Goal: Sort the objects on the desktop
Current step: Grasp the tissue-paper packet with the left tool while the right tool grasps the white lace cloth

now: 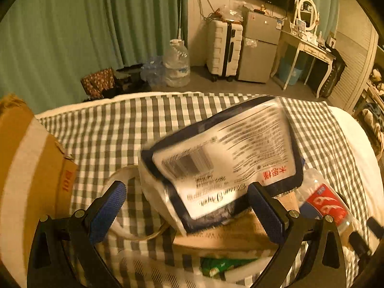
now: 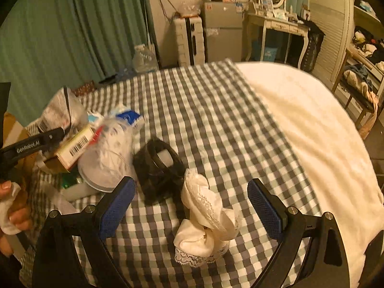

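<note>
On the checked cloth [image 2: 216,120], both grippers gape empty: left gripper [image 1: 187,206] by the cardboard box [image 1: 31,168], right gripper [image 2: 192,206] around lace fabric [image 2: 206,216].

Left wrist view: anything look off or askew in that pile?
Yes. The plastic-wrapped pack sits tilted atop the heap, propped on a cardboard box, label upside down to the camera. A water bottle lies on its side beside it. Left claw is open, gripping nothing.

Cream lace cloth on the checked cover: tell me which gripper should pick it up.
Right. The cream lace cloth lies directly between the open right gripper, while the left gripper faces the pile with the white packet.
</note>
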`<state>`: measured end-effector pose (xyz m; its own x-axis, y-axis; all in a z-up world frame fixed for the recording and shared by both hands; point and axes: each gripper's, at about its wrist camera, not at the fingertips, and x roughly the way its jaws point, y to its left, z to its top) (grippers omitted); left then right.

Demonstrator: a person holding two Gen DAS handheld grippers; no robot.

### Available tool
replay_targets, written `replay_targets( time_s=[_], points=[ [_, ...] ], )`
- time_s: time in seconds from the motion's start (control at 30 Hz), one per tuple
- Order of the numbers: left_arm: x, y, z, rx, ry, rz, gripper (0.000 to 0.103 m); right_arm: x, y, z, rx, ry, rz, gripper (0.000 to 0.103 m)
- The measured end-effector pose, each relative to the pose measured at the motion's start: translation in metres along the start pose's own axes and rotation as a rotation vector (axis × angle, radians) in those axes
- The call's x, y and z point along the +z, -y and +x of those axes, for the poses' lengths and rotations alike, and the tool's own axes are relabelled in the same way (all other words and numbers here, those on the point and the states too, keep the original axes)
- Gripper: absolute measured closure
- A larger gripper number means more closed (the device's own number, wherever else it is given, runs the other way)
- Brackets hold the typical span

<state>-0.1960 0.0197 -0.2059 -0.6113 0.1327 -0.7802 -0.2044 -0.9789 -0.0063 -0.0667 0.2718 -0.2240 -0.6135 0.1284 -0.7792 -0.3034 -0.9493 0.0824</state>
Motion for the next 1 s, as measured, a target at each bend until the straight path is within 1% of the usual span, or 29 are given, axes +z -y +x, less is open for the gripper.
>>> replay_targets(
  time_s=[0.13, 0.23, 0.3, 0.37, 0.4, 0.43, 0.47, 0.5, 0.53, 0.57, 0.6, 0.63, 0.67, 0.7, 0.73, 0.83, 0.93, 1.0],
  points=[
    [-0.002, 0.004, 0.008, 0.000, 0.024, 0.012, 0.000, -0.006, -0.005, 0.026, 0.007, -0.075, -0.015, 0.008],
    [-0.001, 0.010, 0.013, 0.011, 0.041, 0.039, 0.000, -0.009, -0.010, 0.039, 0.001, -0.107, -0.036, 0.008],
    [-0.001, 0.016, 0.015, 0.007, 0.051, 0.061, 0.006, -0.010, -0.010, 0.043, -0.004, -0.114, -0.040, 0.008],
    [0.000, 0.021, 0.019, -0.005, 0.049, 0.082, 0.031, -0.012, -0.010, 0.046, 0.009, -0.123, -0.028, 0.014],
    [0.001, 0.022, 0.022, -0.014, 0.046, 0.088, 0.039, -0.012, -0.009, 0.047, 0.024, -0.128, -0.017, 0.022],
    [0.001, 0.024, 0.022, -0.023, 0.042, 0.096, 0.052, -0.012, -0.007, 0.047, 0.045, -0.134, -0.004, 0.030],
    [0.001, 0.025, 0.022, -0.025, 0.040, 0.099, 0.056, -0.013, -0.007, 0.046, 0.060, -0.133, 0.002, 0.034],
    [0.002, 0.026, 0.020, -0.021, 0.042, 0.102, 0.056, -0.013, -0.007, 0.045, 0.064, -0.131, 0.002, 0.044],
    [0.002, 0.026, 0.018, -0.011, 0.043, 0.112, 0.056, -0.014, -0.008, 0.044, 0.074, -0.127, -0.004, 0.055],
    [0.003, 0.026, 0.016, -0.002, 0.042, 0.118, 0.052, -0.014, -0.010, 0.042, 0.086, -0.124, -0.014, 0.060],
    [0.004, 0.025, 0.013, 0.018, 0.041, 0.123, 0.047, -0.015, -0.012, 0.040, 0.091, -0.123, -0.022, 0.072],
    [0.005, 0.023, 0.009, 0.032, 0.046, 0.122, 0.029, -0.015, -0.014, 0.039, 0.092, -0.124, -0.033, 0.086],
    [0.007, 0.022, 0.006, 0.040, 0.056, 0.117, 0.013, -0.017, -0.016, 0.039, 0.076, -0.130, -0.047, 0.093],
    [0.008, 0.019, 0.000, 0.045, 0.076, 0.110, 0.010, -0.020, -0.016, 0.039, 0.042, -0.138, -0.063, 0.093],
    [0.009, 0.018, -0.009, 0.039, 0.103, 0.104, 0.009, -0.020, -0.014, 0.040, 0.043, -0.143, -0.057, 0.093],
    [0.014, 0.020, -0.023, 0.022, 0.122, 0.111, 0.004, -0.019, -0.003, 0.032, 0.072, -0.140, 0.000, 0.094],
    [0.017, 0.025, -0.036, 0.033, 0.135, 0.137, 0.003, -0.019, 0.000, 0.025, 0.058, -0.116, -0.004, 0.094],
    [0.020, 0.026, -0.046, 0.023, 0.151, 0.140, 0.002, -0.019, 0.000, 0.018, 0.062, -0.103, 0.000, 0.095]
  ],
)
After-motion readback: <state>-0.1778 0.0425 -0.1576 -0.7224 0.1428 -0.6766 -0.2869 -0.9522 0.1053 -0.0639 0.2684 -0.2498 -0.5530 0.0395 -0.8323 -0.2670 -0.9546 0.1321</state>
